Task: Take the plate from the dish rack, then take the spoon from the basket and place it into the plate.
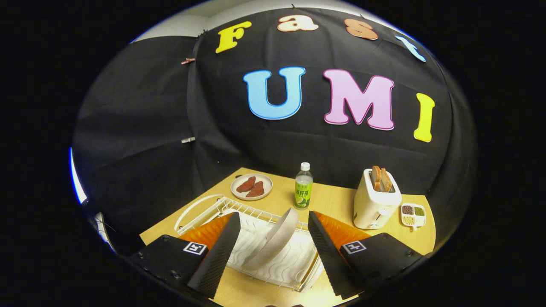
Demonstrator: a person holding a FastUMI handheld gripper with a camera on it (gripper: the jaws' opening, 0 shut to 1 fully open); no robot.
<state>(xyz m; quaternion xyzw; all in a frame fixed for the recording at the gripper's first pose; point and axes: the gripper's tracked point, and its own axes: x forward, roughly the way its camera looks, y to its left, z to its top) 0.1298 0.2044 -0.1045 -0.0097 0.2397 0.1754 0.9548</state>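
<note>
A pale plate (275, 238) stands on edge, tilted, in the white wire dish rack (222, 207) on the wooden table. My gripper (273, 219) is open, its two fingers spread wide on either side of the plate and apart from it. The left finger (217, 251) is over the rack's left part, the right finger (326, 251) over its right end. The plate sits between the fingers, nearer the right one. No spoon or basket can be made out.
Beyond the rack stand a green-labelled bottle (303, 187) and a small plate with reddish food (251, 186). To the right are a white toaster with bread (375, 202) and a small divided dish (413, 214). The black cloth wall closes the back.
</note>
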